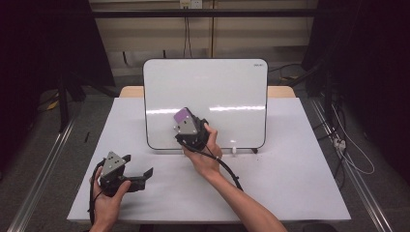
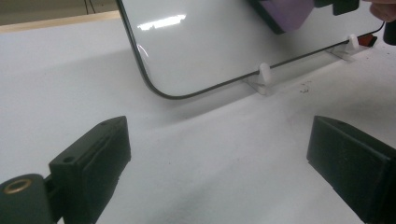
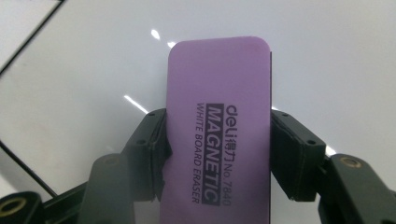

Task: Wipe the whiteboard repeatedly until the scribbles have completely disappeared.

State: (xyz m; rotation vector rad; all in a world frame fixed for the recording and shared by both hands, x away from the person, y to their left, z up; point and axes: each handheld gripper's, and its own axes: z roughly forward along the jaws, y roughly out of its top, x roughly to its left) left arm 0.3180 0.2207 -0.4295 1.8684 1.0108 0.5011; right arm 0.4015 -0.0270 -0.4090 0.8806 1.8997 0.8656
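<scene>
A whiteboard (image 1: 212, 87) stands upright on small white feet at the middle of the table. My right gripper (image 1: 183, 117) is shut on a purple magnetic whiteboard eraser (image 3: 219, 126), which it holds against the board's lower left area. The eraser (image 1: 182, 115) pokes up past the jaws. My left gripper (image 1: 140, 166) rests low near the table's front left, open, with nothing between its fingers (image 2: 93, 163). In the left gripper view the whiteboard's lower corner (image 2: 159, 88) and the eraser (image 2: 289, 14) show beyond the jaws.
A white sheet (image 1: 300, 174) covers the table, with free room to the right and in front of the board. White clip feet (image 2: 264, 77) hold the board's lower edge. Metal rails and cables lie on the floor at both sides.
</scene>
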